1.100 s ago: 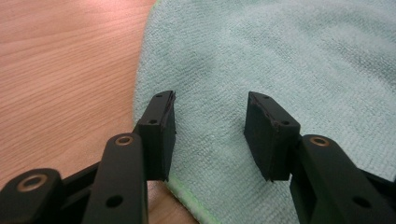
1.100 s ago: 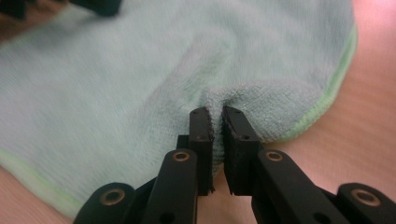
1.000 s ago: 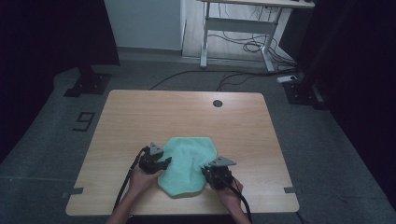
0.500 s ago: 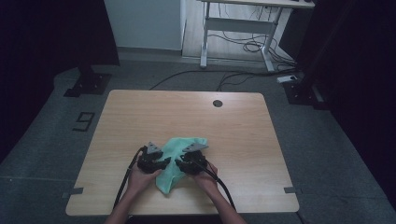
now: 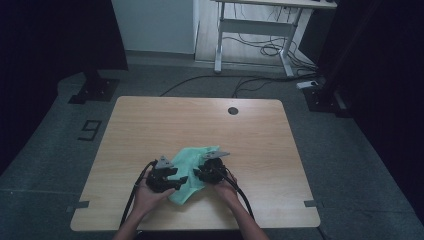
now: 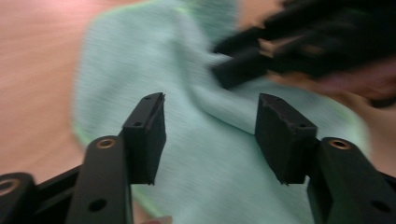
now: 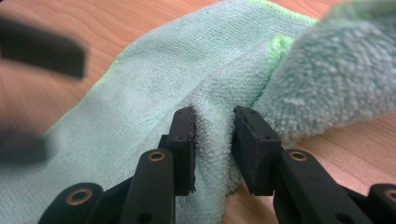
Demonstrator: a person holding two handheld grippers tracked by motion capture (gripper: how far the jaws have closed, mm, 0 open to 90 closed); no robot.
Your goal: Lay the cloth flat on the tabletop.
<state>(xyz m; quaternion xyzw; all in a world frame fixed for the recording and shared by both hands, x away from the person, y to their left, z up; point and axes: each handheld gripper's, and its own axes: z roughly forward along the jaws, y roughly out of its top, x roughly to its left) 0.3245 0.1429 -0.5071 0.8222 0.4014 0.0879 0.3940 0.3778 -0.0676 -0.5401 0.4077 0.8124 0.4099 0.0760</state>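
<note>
Towel [image 7: 154,88]: mint-green terry, bunched fold pinched in right gripper [image 7: 214,126].

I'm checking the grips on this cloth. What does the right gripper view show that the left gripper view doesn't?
Right gripper view: the right hand-held gripper, its jaws pinching a raised fold of the green cloth. Left gripper view: the left hand-held gripper, its jaws spread wide above the cloth with nothing between them, the other gripper blurred beyond. Both: the same cloth on the wooden table.

The place looks like a lab or recording studio. A lone wooden table [image 5: 200,125] stands on grey carpet [image 5: 350,165], ringed by black curtains [image 5: 45,40]. Loose cables [image 5: 260,50] lie under a white desk frame [image 5: 255,25].
</note>
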